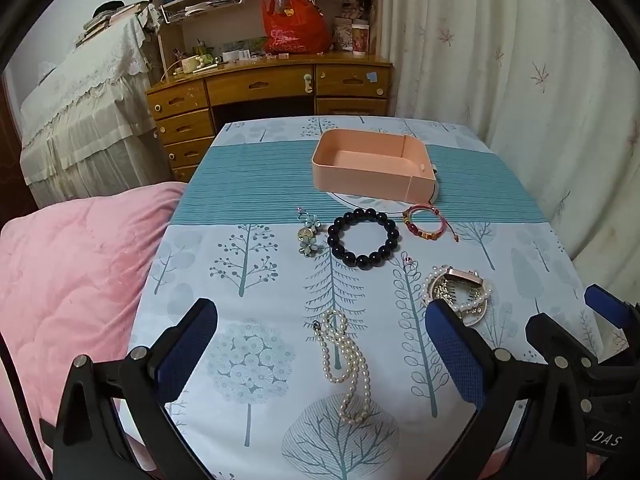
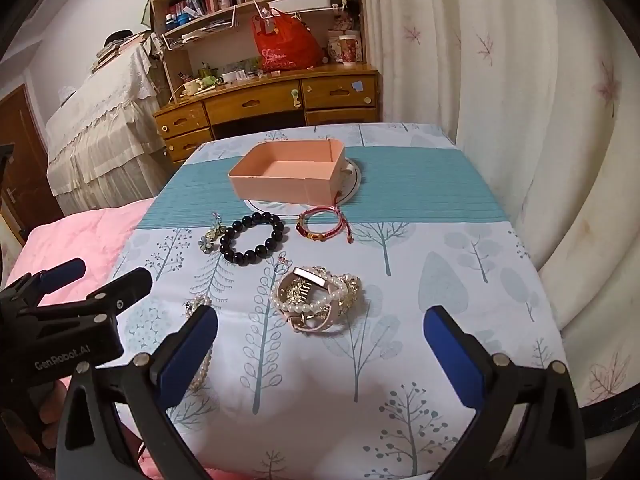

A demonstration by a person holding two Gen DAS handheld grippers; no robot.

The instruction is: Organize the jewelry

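Tree-print tablecloth [image 1: 248,264], pearl necklace [image 1: 346,364], pink box [image 1: 370,166]

The table [image 1: 520,248] wears a pale cloth printed with trees, with a teal striped band across the far part. On that band sits a peach box [image 1: 372,166], open on top (nothing seen inside). Just nearer lie a flower brooch [image 1: 308,236], a dark bead bracelet [image 1: 363,237] and a red cord bracelet [image 1: 426,223] in a row. Closer still rest a pearl necklace [image 1: 346,364] and a tangled pile of pearl and gold pieces [image 2: 316,298].
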